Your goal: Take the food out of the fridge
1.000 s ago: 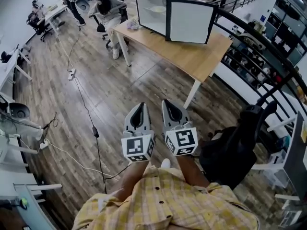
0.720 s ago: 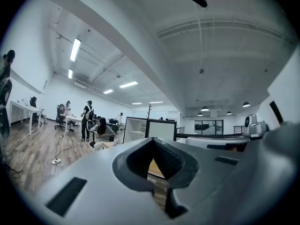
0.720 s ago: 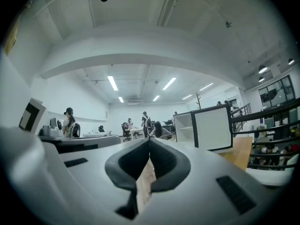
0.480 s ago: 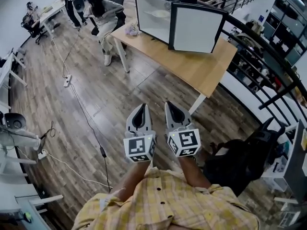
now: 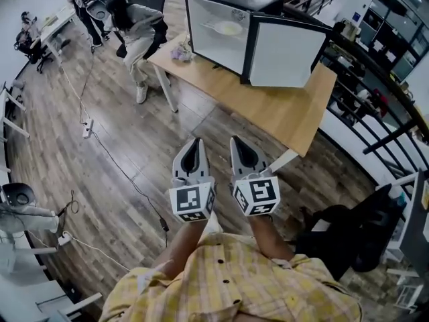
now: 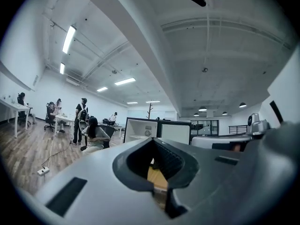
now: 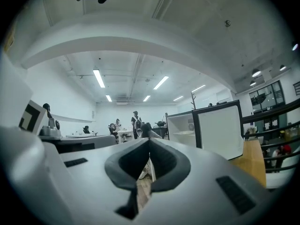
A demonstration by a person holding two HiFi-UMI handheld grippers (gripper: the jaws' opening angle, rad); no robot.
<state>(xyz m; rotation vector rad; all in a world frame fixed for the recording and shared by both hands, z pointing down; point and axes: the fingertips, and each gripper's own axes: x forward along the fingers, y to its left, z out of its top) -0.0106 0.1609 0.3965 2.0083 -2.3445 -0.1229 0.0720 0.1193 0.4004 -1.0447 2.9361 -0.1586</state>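
A small black fridge (image 5: 224,19) stands on a wooden table (image 5: 281,106), and its white door (image 5: 287,45) is swung open. On a shelf inside lies a pale plate of food (image 5: 228,27). I hold both grippers level in front of my body, well short of the table and over the floor. The left gripper (image 5: 196,143) is shut and holds nothing, and so is the right gripper (image 5: 236,142). In the left gripper view the fridge (image 6: 140,129) shows beyond the shut left gripper (image 6: 153,139). The right gripper view has the fridge door (image 7: 219,128) to the right of the shut right gripper (image 7: 150,138).
A person (image 5: 134,25) sits at the table's far left corner, beside a small purple object (image 5: 179,52). Cables (image 5: 120,173) run across the wooden floor. A black railing (image 5: 375,66) curves along the right. A black chair (image 5: 348,237) stands near my right side.
The table and fridge have come closer and sit lower in the head view. Both grippers stay shut, side by side before me. The black chair has slid back to my right.
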